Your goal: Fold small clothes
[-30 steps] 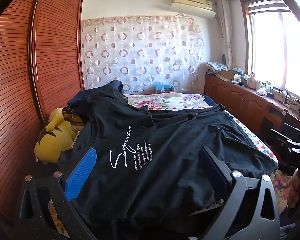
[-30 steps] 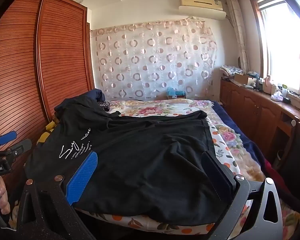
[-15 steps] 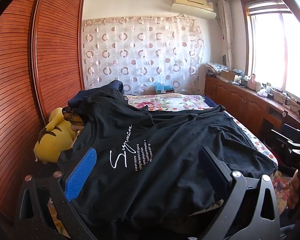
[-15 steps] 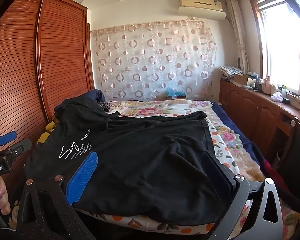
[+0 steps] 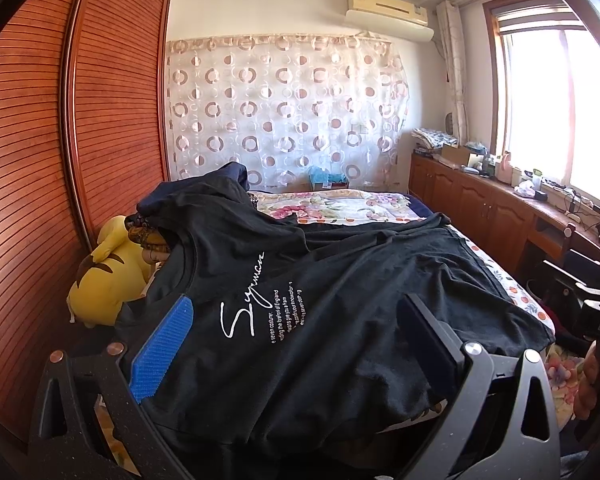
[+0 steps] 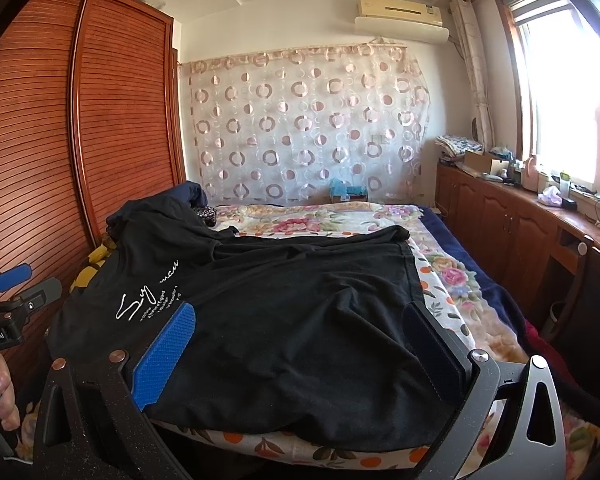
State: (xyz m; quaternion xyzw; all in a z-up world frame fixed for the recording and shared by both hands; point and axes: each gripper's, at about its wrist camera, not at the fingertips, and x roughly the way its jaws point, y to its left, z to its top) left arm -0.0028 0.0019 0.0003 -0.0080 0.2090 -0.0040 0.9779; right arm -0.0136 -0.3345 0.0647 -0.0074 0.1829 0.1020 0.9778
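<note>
With both your left tool (image 5: 292,344) and right tool (image 6: 296,352) wide open over the black T-shirt (image 6: 300,292), closing carelessly could, probably, pinch the floral bedsheet (image 6: 440,276) too.

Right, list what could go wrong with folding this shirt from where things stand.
1. The black T-shirt is draped over a heap of clothes and touches the yellow plush toy; lifting that end may drag them along.
2. Its near hem reaches the floral bedspread edge, so it could slide off.
3. Both the left gripper and right gripper are open and wide, so they may pinch bedspread too.
</note>
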